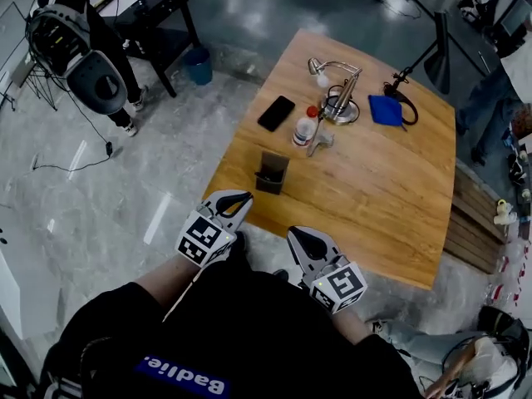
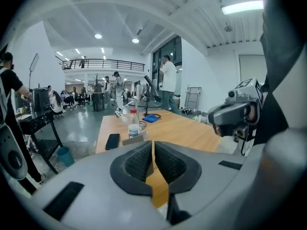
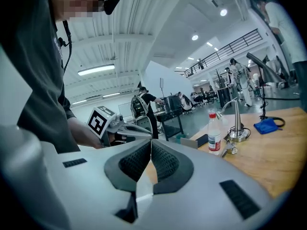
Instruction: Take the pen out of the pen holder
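Observation:
The pen holder (image 1: 272,173), a small dark box, stands near the front left edge of the wooden table (image 1: 374,189); I cannot make out a pen in it. In the left gripper view the pen holder (image 2: 133,139) shows just past the jaws, and in the right gripper view the holder (image 3: 188,143) sits left of the bottle. My left gripper (image 1: 235,199) (image 2: 153,145) hovers at the table's front edge, short of the holder, shut and empty. My right gripper (image 1: 303,238) (image 3: 151,143) hangs to its right, off the table, its jaws shut on nothing.
Behind the holder lie a black phone (image 1: 276,113), a red-capped bottle (image 1: 306,127), a desk lamp (image 1: 341,98) and a blue cloth (image 1: 385,110). A black side table (image 1: 158,11) and a blue bin (image 1: 199,65) stand on the floor to the left. People stand in the background.

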Demonstrator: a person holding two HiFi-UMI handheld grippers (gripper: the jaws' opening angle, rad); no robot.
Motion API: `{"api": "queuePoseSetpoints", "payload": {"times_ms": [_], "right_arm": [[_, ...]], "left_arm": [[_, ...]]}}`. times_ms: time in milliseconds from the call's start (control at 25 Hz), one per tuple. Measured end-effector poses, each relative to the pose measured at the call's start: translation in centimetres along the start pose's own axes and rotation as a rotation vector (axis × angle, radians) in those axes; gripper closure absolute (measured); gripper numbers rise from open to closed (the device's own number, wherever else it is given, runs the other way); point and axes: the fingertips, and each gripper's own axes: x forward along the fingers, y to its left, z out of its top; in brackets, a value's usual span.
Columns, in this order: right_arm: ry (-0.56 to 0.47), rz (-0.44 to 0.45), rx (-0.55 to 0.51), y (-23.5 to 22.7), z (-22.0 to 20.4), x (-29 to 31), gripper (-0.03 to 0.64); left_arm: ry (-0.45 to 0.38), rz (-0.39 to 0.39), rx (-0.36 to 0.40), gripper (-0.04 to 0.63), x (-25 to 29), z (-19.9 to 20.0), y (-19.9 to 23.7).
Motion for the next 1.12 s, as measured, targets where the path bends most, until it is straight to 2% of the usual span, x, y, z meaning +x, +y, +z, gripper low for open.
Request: {"api": "queuePoseSetpoints", "payload": {"times_ms": [320, 440, 680, 960, 1120], "right_arm": [[0.017, -0.099, 0.051, -2.7, 0.3, 2.5, 0.609], [0.022, -0.129, 0.066, -3.6, 0.1, 2.9, 0.609], [0.024, -0.172, 0.094, -4.8, -0.1, 3.7, 0.609], [0.036, -0.199, 0.124, -5.4, -0.7, 4.6, 0.609], [0.042, -0.207, 0.127, -5.5, -1.1, 4.8, 0.609]], "left_arm": [[0.108, -0.089, 0.141, 0.567, 4.6, -2.3, 3.7], [0.155, -0.122, 0.155, 0.523, 6.2, -3.6, 4.4], [0.244, -0.174, 0.208, 0.482, 8.7, -5.4, 5.4], [0.324, -0.232, 0.233, 0.477, 10.8, -7.6, 5.6], [0.355, -0.27, 0.288, 0.477, 11.4, -8.3, 5.5]]}}
